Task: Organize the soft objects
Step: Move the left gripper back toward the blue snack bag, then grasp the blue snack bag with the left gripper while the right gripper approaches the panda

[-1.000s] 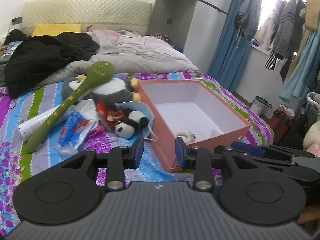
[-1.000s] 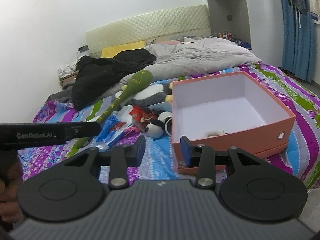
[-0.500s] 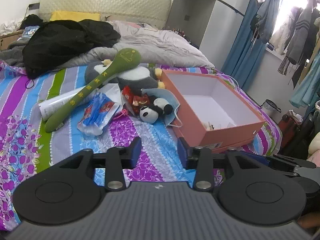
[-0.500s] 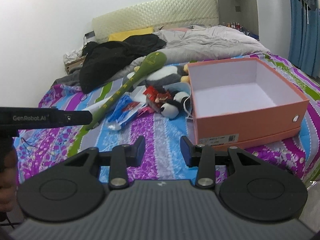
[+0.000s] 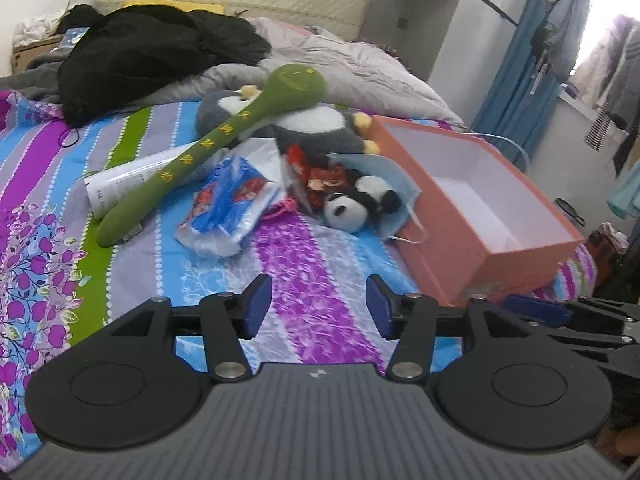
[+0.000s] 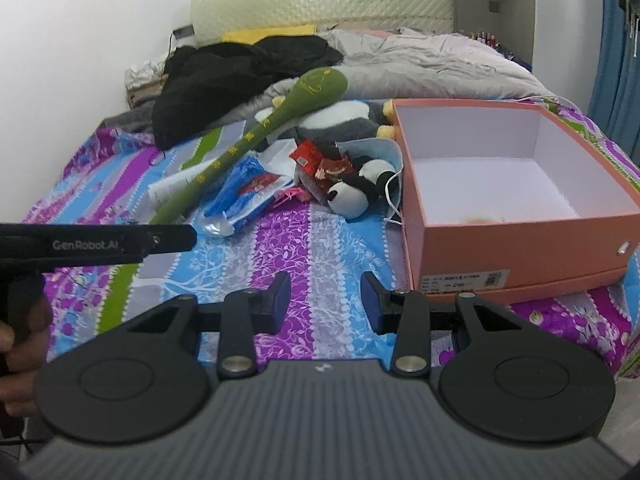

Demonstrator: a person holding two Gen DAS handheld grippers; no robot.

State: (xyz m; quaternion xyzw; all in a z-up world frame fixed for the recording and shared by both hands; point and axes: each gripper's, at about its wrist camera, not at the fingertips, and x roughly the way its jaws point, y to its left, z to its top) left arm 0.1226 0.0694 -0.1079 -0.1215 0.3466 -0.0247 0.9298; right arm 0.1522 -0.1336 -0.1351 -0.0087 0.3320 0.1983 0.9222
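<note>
Lying mid-bed, green plush stick (image 5: 208, 152) runs diagonally: bulb end toward headboard, resting on grey penguin plush (image 5: 312, 128); thin end toward bed's left edge. Panda plush (image 5: 356, 204) beside orange box (image 5: 476, 248). Left gripper (image 5: 318, 306) opening, empty; right gripper (image 6: 322, 302) released, empty.

I'm seeing the green plush club (image 5: 224, 140) covering part of the grey penguin toy (image 5: 320, 128), and the box label (image 6: 464, 280) is reading too blurred.
</note>
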